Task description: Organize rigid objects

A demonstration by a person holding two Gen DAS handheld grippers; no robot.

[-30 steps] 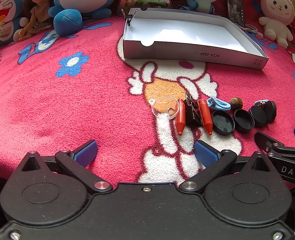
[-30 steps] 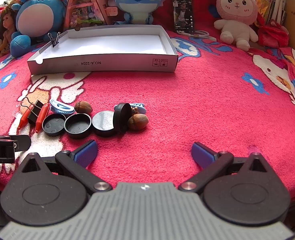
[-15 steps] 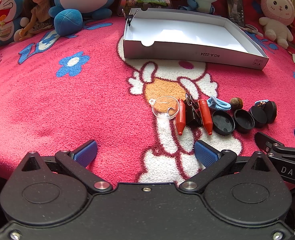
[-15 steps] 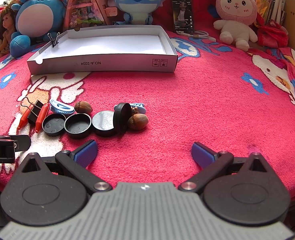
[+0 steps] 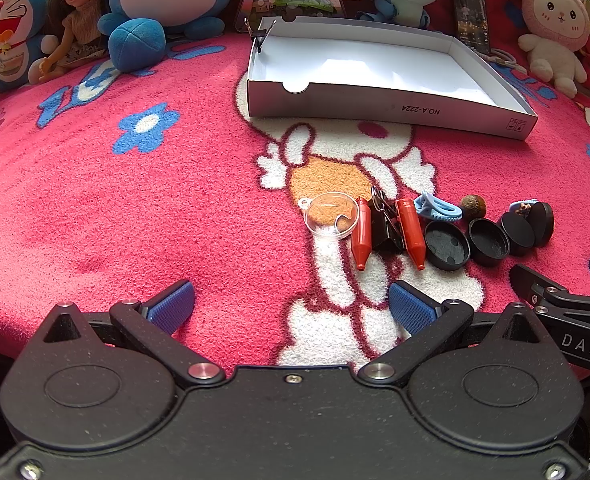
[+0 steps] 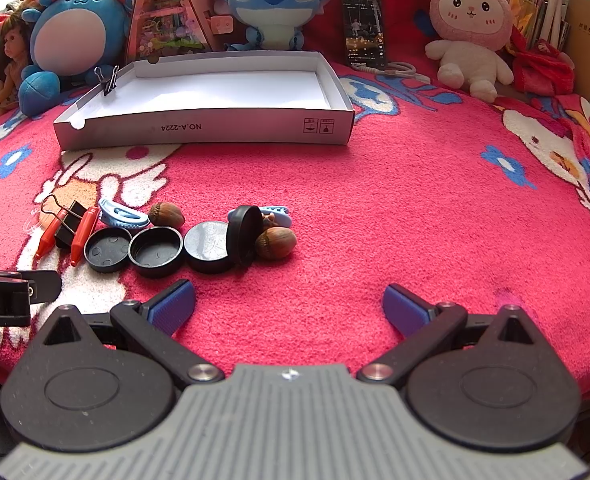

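Note:
A row of small items lies on the pink blanket: a clear round lid [image 5: 330,214], two red pointed caps [image 5: 411,227] beside a black binder clip [image 5: 384,225], a blue clip [image 5: 437,208], several black round lids [image 6: 155,252], and two acorns [image 6: 275,242]. Behind them stands a shallow white box [image 5: 391,110], [image 6: 215,128] with a binder clip on its left corner. My left gripper [image 5: 291,308] is open, low and in front of the row's left end. My right gripper [image 6: 289,308] is open, just in front of the lids and acorn. Neither holds anything.
Plush toys, a doll [image 5: 77,12] and a phone [image 6: 365,30] line the back edge of the blanket. A pink rabbit plush [image 6: 471,36] sits at the back right. Bare blanket stretches to the left and to the right of the row.

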